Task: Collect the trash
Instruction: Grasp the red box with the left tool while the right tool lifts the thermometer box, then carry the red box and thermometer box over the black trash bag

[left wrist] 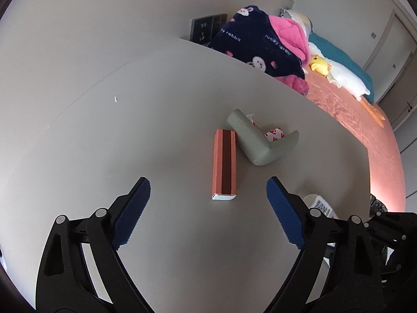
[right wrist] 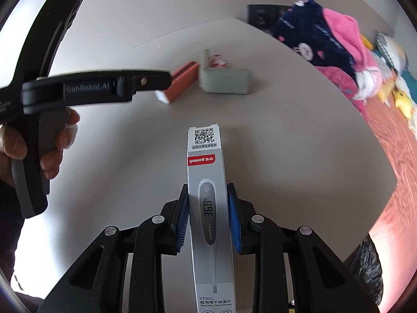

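An orange box with a dark stripe point(left wrist: 224, 165) lies on the grey table point(left wrist: 130, 135), just ahead of my open, empty left gripper point(left wrist: 208, 190). A grey-green L-shaped foam piece point(left wrist: 256, 140) with red-and-white wrapper scraps point(left wrist: 274, 135) lies beside it. My right gripper point(right wrist: 208, 206) is shut on a white thermometer box point(right wrist: 208, 195) and holds it above the table. The right wrist view also shows the orange box point(right wrist: 182, 79), the foam piece point(right wrist: 225, 79) and the left gripper's body point(right wrist: 99, 86) held in a hand.
A bed with a pink sheet point(left wrist: 349, 120) runs along the table's far right edge. A navy and pink blanket point(left wrist: 260, 41) and a yellow and white plush point(left wrist: 336, 70) lie on it. A dark bag point(right wrist: 367, 268) sits at the lower right.
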